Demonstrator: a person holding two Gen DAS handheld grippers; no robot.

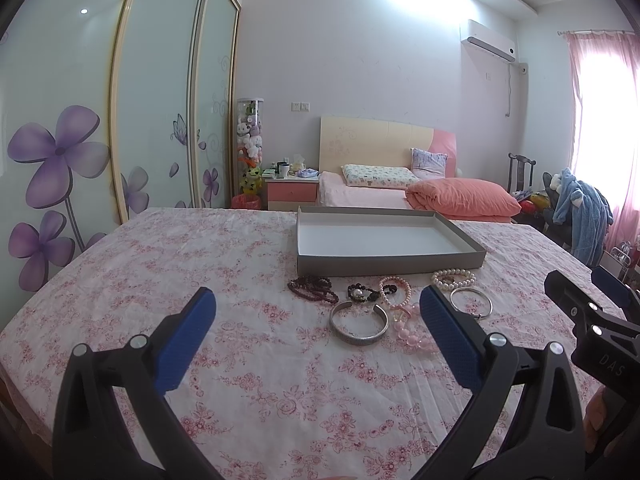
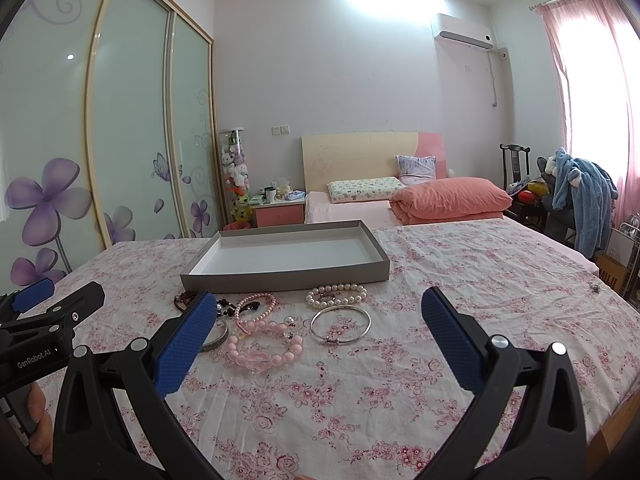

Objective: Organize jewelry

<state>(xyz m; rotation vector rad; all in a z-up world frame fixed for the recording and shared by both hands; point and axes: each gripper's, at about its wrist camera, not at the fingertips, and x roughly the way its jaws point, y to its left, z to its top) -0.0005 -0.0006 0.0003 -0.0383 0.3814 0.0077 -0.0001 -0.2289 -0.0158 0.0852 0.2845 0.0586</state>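
A shallow grey tray [image 1: 388, 263] [image 2: 288, 276] with a white, bare inside sits on the floral cloth. In front of it lie several bracelets: dark red beads [image 1: 313, 288], a black beaded one [image 1: 363, 293], small pink pearls [image 1: 396, 289] [image 2: 256, 307], white pearls [image 1: 454, 278] [image 2: 337, 294], a thin silver bangle [image 1: 471, 303] [image 2: 340, 325], a wide silver cuff [image 1: 359, 323], and big pink beads [image 2: 264, 346]. My left gripper [image 1: 316, 312] is open, nearer than the jewelry and holding nothing. My right gripper [image 2: 318, 314] is open too, framing the pink beads and silver bangle.
The table wears a pink floral cloth [image 1: 256, 360] with its far edge just behind the tray. Beyond stand a bed [image 1: 400, 192], a pink nightstand [image 1: 292, 192], a flowered wardrobe [image 1: 120, 120] on the left, and a chair with blue clothing [image 2: 580, 200] on the right.
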